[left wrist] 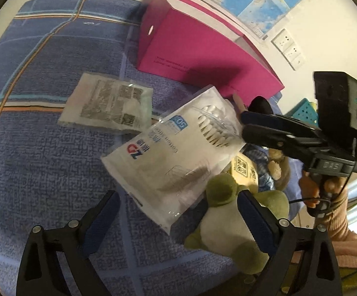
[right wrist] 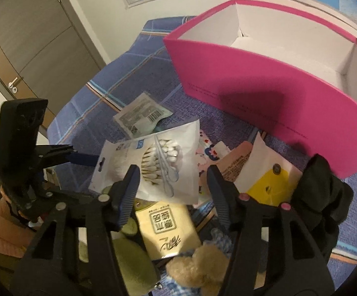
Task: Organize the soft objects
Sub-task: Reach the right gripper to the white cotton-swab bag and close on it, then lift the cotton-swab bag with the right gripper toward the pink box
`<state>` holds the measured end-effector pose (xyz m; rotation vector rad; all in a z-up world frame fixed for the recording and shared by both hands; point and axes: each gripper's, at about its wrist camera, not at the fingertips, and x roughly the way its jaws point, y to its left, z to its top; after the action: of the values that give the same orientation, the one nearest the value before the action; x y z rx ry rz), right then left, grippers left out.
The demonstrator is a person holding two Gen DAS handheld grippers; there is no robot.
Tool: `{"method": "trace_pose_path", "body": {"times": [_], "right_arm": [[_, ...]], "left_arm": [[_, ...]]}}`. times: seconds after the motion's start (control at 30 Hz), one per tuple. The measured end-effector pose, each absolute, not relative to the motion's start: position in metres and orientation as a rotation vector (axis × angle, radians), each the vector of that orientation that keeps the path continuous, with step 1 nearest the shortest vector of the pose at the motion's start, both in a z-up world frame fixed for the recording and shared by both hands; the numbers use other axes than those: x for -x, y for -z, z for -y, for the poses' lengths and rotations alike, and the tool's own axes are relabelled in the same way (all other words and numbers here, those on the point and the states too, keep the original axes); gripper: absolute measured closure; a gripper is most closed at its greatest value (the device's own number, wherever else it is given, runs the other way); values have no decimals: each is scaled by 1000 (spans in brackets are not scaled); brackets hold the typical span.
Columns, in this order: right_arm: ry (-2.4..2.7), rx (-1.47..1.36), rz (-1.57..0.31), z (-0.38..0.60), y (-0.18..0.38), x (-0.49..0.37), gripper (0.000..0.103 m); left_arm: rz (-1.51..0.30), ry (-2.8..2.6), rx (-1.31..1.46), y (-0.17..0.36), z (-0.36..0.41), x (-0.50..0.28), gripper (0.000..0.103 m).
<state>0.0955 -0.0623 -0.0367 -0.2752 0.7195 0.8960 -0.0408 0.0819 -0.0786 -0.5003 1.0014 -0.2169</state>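
Your left gripper [left wrist: 178, 197] stands released, its fingers spread wide. The low edge of the cotton swab bag [left wrist: 168, 157] hangs in the gap between them, and neither pad presses on it. Through the left wrist camera the bag runs tilted from the gap up toward 1 o'clock. There its far corner meets the tips of your right gripper [left wrist: 249, 120], which comes in from 3 o'clock with your hand [left wrist: 311, 190] on its grip.

Your right gripper [right wrist: 173, 172] is about half spread. In its own camera its left finger lies over the swab bag [right wrist: 153, 162] while the right finger stands clear of the bag's edge, so it has no grasp.

The green plush [left wrist: 227, 229] sits against your left gripper's right finger, at 5 o'clock in that view. Under the right jaws, at 6 o'clock, lie a cream tissue pack [right wrist: 166, 229] and a tan plush bear [right wrist: 198, 268]. A white and yellow pack [right wrist: 269, 172] is at 3 o'clock, with a black cloth [right wrist: 321, 187] beyond it.

A flat printed packet [left wrist: 109, 103] lies on the blue bedspread [left wrist: 42, 148] at 10 o'clock of the bag. The pink box [right wrist: 252, 79] stands open at 1 o'clock, well apart from the bag, its white inside bare as far as you can see.
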Motion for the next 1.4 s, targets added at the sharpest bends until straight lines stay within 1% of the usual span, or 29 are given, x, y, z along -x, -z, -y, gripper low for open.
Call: {"method": "trace_pose_path", "body": {"times": [0.03, 0.1, 0.17, 0.2, 0.27, 0.3, 0.37, 0.4, 0.43, 0.5, 0.53, 0.7, 0.77, 0.93, 1.1, 1.13, 1.17, 1.23, 1.27, 1.3, 1.33, 1.4], "right_arm": [[-898, 281, -727, 60, 39, -98, 46], [-903, 284, -739, 57, 41, -102, 51], [-903, 280, -737, 57, 41, -104, 60], [-900, 278, -734, 57, 41, -105, 62], [-899, 268, -725, 60, 40, -106, 69], [-899, 260, -723, 62, 40, -106, 71], [-899, 239, -718, 68, 39, -107, 82], [-902, 232, -717, 70, 39, -106, 86], [-912, 217, -715, 74, 38, -104, 90], [-940, 202, -698, 79, 34, -100, 92], [-945, 203, -685, 80, 32, -97, 93], [-964, 216, -659, 81, 32, -86, 94], [-943, 206, -660, 84, 34, -88, 97], [-943, 159, -695, 98, 41, -93, 98], [-956, 143, -738, 101, 45, -98, 96], [-955, 142, -747, 100, 47, -99, 89], [-956, 142, -752, 100, 47, -101, 79], [-968, 135, -762, 98, 48, -103, 72], [-976, 127, -770, 98, 48, -104, 65], [-987, 123, -774, 96, 48, -105, 61], [-997, 129, -770, 94, 48, -105, 59], [-999, 157, -773, 88, 49, -106, 59]], "left_arm": [[-1001, 223, 499, 77, -81, 38, 16], [-1007, 234, 502, 77, -80, 33, 18], [-1009, 242, 501, 77, -78, 29, 22], [-1010, 242, 502, 77, -80, 26, 22], [-1007, 241, 508, 76, -80, 23, 23], [-1003, 240, 514, 75, -83, 22, 25], [-990, 241, 524, 74, -84, 20, 25], [-982, 234, 520, 74, -86, 19, 26], [-973, 230, 518, 73, -86, 18, 30], [-954, 250, 527, 68, -86, 15, 36], [-944, 260, 532, 66, -86, 13, 37], [-938, 258, 491, 64, -79, -1, 37], [-937, 237, 483, 64, -83, -6, 37], [-925, 216, 496, 64, -96, 11, 33], [-946, 178, 533, 76, -108, 18, 32], [-948, 175, 538, 77, -110, 21, 32], [-951, 171, 539, 77, -111, 21, 32], [-949, 158, 531, 76, -114, 24, 32], [-941, 154, 528, 74, -116, 25, 32], [-937, 156, 528, 73, -117, 29, 31], [-938, 158, 529, 74, -119, 30, 30], [-950, 164, 531, 78, -119, 30, 30]]}}
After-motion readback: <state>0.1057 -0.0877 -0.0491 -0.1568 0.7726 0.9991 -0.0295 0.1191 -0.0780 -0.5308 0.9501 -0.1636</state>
